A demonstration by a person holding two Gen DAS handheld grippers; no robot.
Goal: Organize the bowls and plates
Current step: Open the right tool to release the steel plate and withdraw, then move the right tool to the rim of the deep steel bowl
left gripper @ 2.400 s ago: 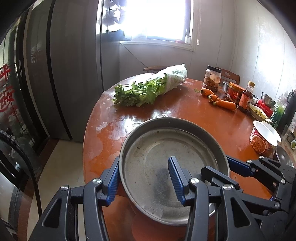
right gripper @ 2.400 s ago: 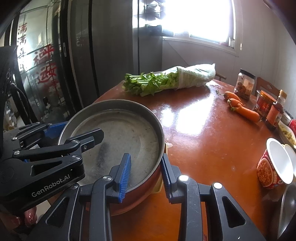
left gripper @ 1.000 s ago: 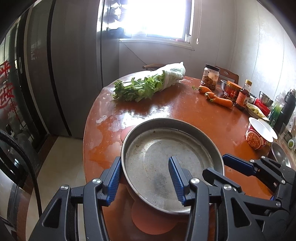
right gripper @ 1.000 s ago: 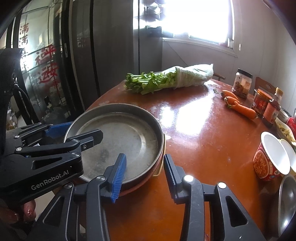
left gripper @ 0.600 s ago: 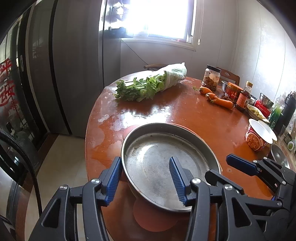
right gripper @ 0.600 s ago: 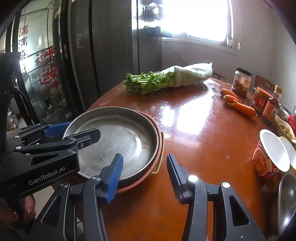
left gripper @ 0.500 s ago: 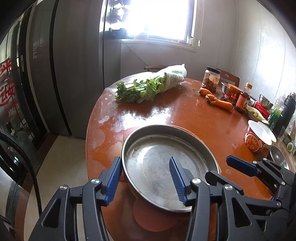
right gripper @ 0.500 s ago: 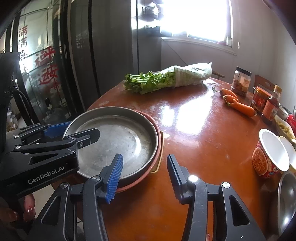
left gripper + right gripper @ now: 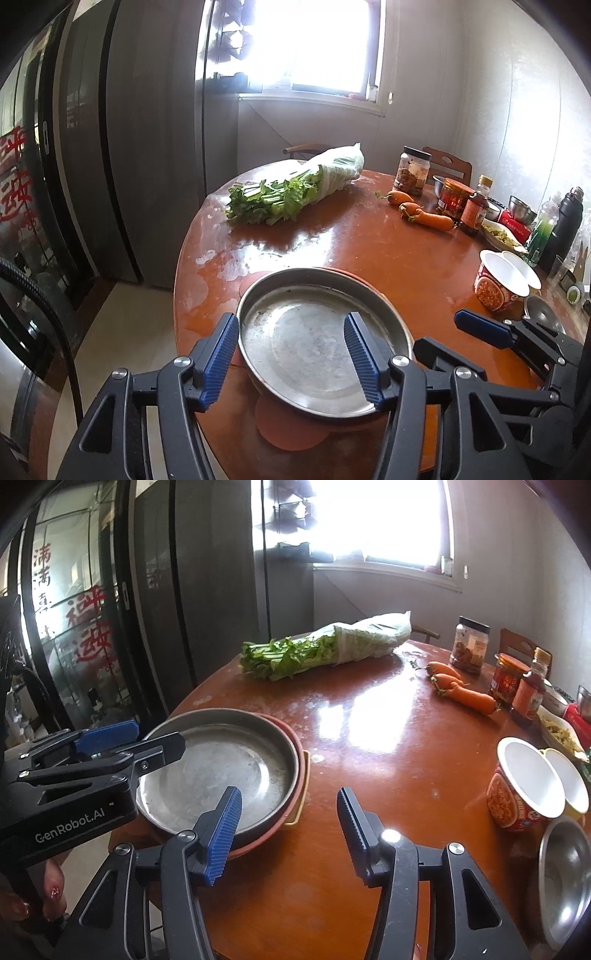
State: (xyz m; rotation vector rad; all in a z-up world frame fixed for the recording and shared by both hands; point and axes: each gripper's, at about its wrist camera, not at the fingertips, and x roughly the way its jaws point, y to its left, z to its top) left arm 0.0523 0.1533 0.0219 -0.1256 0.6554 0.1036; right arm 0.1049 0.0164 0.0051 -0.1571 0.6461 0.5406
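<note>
steel pan (image 9: 310,339) at table (image 9: 362,243) edge

A home kitchen or dining room is shown. A round wooden table (image 9: 332,243) is laid with bagged leafy greens (image 9: 291,188), carrots (image 9: 424,214), sauce jars (image 9: 454,195) and instant noodle cups (image 9: 524,794). A tall dark refrigerator (image 9: 122,147) and a bright window (image 9: 314,48) are seen behind it.
</note>
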